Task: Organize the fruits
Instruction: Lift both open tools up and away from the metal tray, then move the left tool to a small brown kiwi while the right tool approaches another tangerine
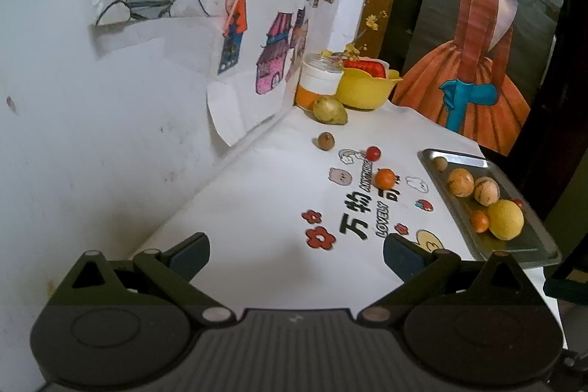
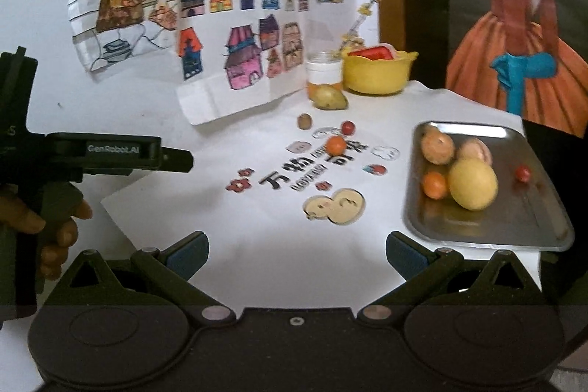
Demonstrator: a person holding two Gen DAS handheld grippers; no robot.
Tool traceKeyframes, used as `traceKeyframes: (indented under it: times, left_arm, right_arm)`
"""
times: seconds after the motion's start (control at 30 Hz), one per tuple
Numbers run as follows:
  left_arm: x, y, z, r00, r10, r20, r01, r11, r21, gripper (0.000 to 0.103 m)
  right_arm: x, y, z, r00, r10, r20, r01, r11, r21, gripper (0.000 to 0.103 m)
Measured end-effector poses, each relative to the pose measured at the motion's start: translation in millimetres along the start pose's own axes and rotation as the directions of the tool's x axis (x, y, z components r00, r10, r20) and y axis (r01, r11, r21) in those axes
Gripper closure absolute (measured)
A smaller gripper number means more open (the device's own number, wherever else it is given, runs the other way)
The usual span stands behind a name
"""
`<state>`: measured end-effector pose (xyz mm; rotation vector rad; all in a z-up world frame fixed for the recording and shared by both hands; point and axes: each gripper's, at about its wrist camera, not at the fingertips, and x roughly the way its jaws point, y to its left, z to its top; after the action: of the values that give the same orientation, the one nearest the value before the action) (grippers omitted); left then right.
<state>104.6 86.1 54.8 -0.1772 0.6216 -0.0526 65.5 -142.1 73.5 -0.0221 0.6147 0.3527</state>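
A white table (image 2: 257, 263) carries a metal tray (image 2: 514, 208) at its right, already holding a large yellow fruit (image 2: 473, 184) and several smaller ones. Still loose on the table are a pear (image 2: 329, 97), a small orange (image 2: 336, 145), a brown fruit (image 2: 304, 121) and a red berry (image 2: 348, 127). Left gripper (image 1: 296, 254) and right gripper (image 2: 297, 254) both stand wide apart and empty. The round fruits could roll off if nudged rather than squarely pinched.
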Motion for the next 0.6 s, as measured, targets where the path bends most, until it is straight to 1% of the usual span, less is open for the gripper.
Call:
traceKeyframes:
  times: [0.17,0.3,0.4,0.5,0.6]
  left_arm:
    - [11.3,2.8,10.8,1.000,0.001,-0.009,-0.001,1.000,0.003,0.000]
    - [24.4,-4.3,20.7,1.000,-0.014,-0.002,0.014,0.999,0.048,0.000]
    - [35.5,-11.1,31.8,1.000,-0.023,0.014,0.022,0.997,0.076,0.000]
    - [50.7,-16.9,43.3,0.999,-0.028,0.022,0.026,0.997,0.075,0.000]
    - [71.4,-23.2,52.2,0.999,-0.036,0.022,0.034,0.997,0.070,0.000]
  right_arm:
    - [16.5,3.8,17.4,1.000,0.004,0.010,-0.004,1.000,-0.011,0.001]
    - [24.3,-4.5,33.6,0.995,-0.069,0.077,0.067,0.997,0.036,0.001]
    - [32.9,-15.2,47.7,0.988,-0.101,0.114,0.094,0.994,0.064,0.001]
    - [44.3,-25.1,57.8,0.979,-0.142,0.149,0.132,0.989,0.073,0.001]
    - [57.4,-34.1,58.9,0.965,-0.190,0.178,0.177,0.980,0.086,0.001]
